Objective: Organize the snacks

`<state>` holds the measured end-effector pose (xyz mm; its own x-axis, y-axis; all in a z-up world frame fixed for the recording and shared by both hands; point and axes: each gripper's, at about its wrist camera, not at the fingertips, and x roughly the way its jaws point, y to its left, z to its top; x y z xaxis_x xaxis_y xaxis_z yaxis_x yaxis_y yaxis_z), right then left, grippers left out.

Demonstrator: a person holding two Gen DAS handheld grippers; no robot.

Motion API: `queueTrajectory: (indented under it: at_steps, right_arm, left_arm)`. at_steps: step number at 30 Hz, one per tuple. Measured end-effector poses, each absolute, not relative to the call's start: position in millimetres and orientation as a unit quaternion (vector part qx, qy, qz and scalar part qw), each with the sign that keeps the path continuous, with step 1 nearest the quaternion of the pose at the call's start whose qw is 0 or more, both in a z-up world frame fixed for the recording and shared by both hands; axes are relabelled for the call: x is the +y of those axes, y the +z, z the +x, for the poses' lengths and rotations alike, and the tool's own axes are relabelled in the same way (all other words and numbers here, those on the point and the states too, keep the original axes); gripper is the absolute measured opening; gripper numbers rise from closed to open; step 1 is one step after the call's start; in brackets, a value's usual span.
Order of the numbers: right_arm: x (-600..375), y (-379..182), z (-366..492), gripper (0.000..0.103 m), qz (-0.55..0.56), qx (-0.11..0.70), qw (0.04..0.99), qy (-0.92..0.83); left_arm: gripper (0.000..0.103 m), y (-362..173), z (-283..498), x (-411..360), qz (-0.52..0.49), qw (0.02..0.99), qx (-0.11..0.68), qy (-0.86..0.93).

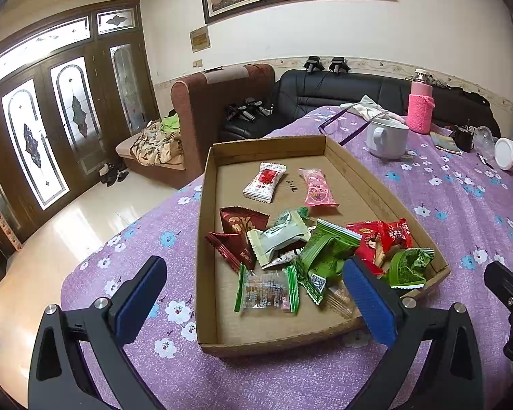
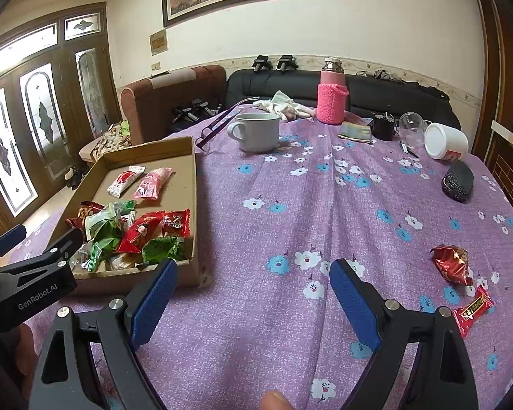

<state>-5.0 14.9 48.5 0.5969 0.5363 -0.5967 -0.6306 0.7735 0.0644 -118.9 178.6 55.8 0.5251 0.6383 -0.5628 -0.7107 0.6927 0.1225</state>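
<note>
tablecloth (image 2: 256,239): purple, white-blue flowers | mug (image 2: 256,131): grey | bottle sleeve (image 2: 331,104): pink | fingers (image 2: 154,300): blue pads

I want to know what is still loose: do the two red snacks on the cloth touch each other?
Apart. The right wrist view shows the crumpled red snack and the flat red snack with purple cloth between them.

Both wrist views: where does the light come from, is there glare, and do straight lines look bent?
Left wrist view: daylight comes through the glass doors and makes a bright glare on the floor; the cardboard box is sharp. Right wrist view: the wall border bows, the picture's corners are dark, and a fingertip at the bottom edge is blurred.
</note>
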Motion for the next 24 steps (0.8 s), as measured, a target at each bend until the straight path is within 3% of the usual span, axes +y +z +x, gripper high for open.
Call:
queueTrajectory:
  at_steps: [24]
  right_arm:
    - [16.0, 51.2, -6.4, 0.093, -0.080, 0.304, 0.890, 0.331]
  left_arm:
    - [0.103, 54.9, -119.4, 179.7, -0.060, 0.871, 0.300, 0.385]
